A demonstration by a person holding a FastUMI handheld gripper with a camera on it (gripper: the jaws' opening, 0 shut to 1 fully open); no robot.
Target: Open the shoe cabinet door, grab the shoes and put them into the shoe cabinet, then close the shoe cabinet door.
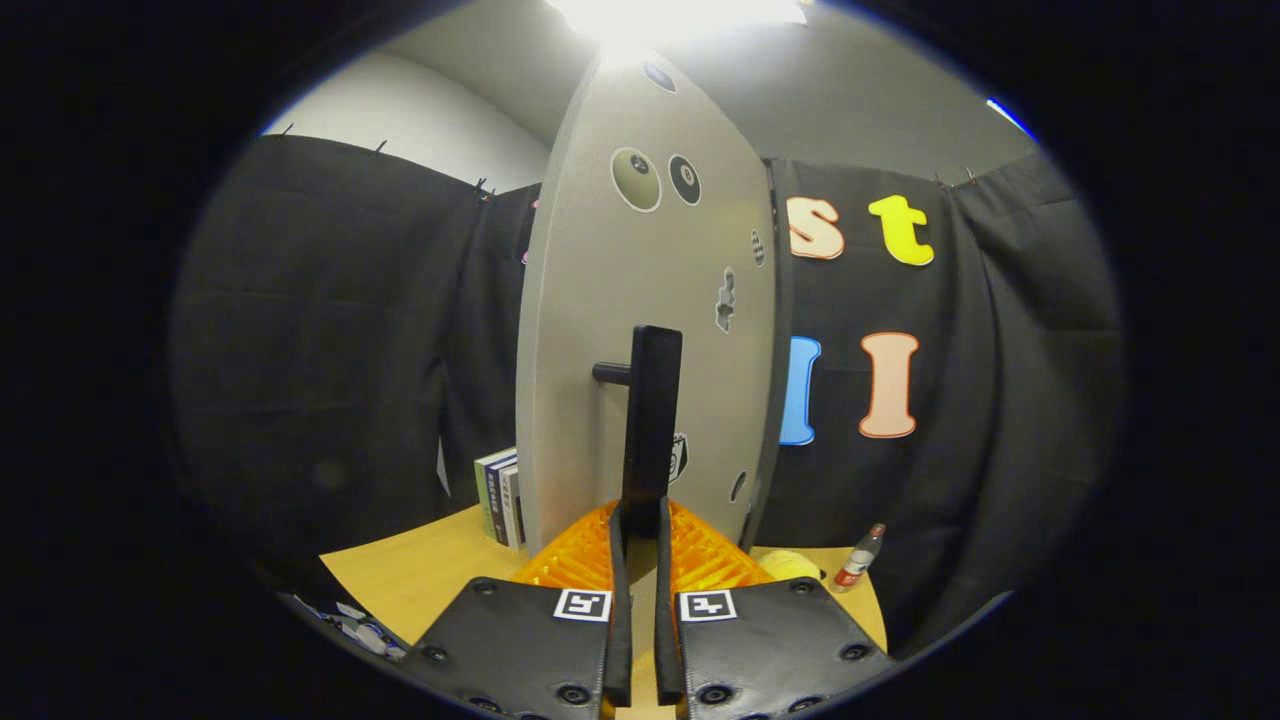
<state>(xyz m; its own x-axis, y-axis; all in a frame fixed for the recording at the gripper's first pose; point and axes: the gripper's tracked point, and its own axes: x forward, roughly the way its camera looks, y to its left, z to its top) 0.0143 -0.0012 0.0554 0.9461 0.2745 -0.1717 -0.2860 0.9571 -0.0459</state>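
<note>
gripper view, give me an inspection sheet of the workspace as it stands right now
surface: light wooden table, bare patches showing beside the fingers
job's things: shoe cabinet door, grey with stickers, stands edge-on ahead; its dark vertical handle rises from between the fingers; shoes not seen
clutter: books upright beside the door; small bottle and a yellow object on the table on the other side; small scraps at the table's near edge
grippers: gripper closed on the handle's lower end, both fingers pressing on it
cables: nothing seen
surroundings: black cloth wall behind; bright ceiling light above
</note>
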